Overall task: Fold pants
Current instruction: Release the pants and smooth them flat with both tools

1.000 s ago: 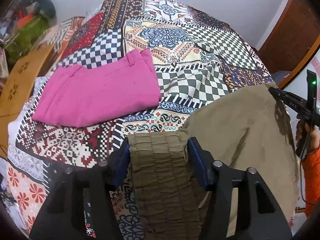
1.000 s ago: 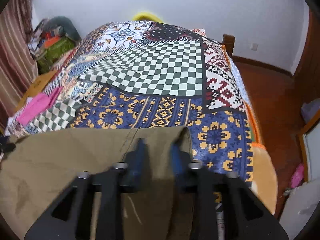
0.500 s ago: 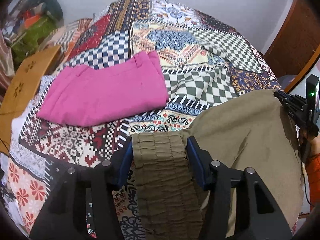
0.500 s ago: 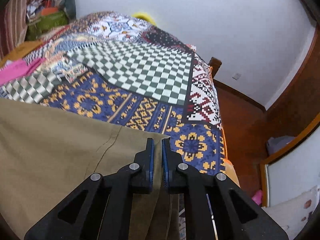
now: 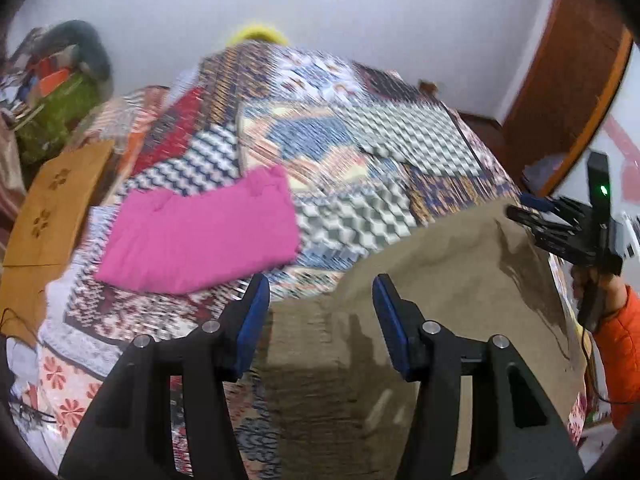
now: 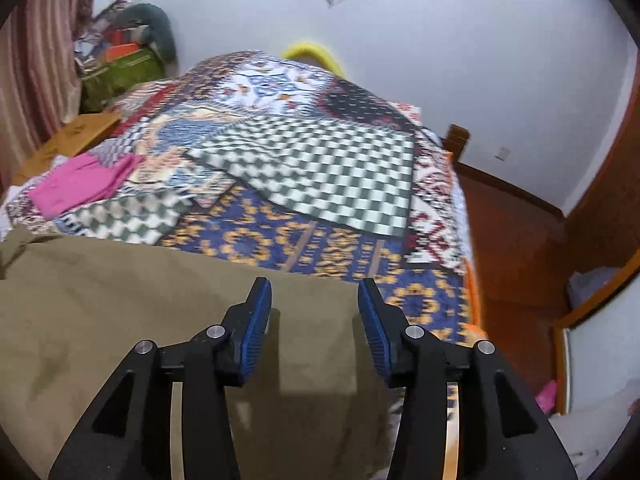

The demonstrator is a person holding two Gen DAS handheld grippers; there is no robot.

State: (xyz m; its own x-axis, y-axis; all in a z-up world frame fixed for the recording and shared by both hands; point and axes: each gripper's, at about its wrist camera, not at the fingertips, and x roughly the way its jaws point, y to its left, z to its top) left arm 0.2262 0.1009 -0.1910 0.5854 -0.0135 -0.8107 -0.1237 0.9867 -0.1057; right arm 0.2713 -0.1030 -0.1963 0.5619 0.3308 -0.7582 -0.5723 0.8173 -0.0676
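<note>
Released: olive pants (image 5: 440, 280) no longer pinched by either gripper, both corners dropped flat at the near edge of the bed. Right gripper (image 6: 314, 312) jaws opening, cloth below them, not gripped. Left gripper (image 5: 320, 304) jaws apart, the gathered waistband under them, pads look clear of it. Probably this fold is laid; next one needs a regrip. Pants are matte, soft woven, ribbed elastic band. Patchwork bedspread (image 6: 320, 168) busy-printed; folded pink garment (image 5: 204, 236) well apart, left.
</note>
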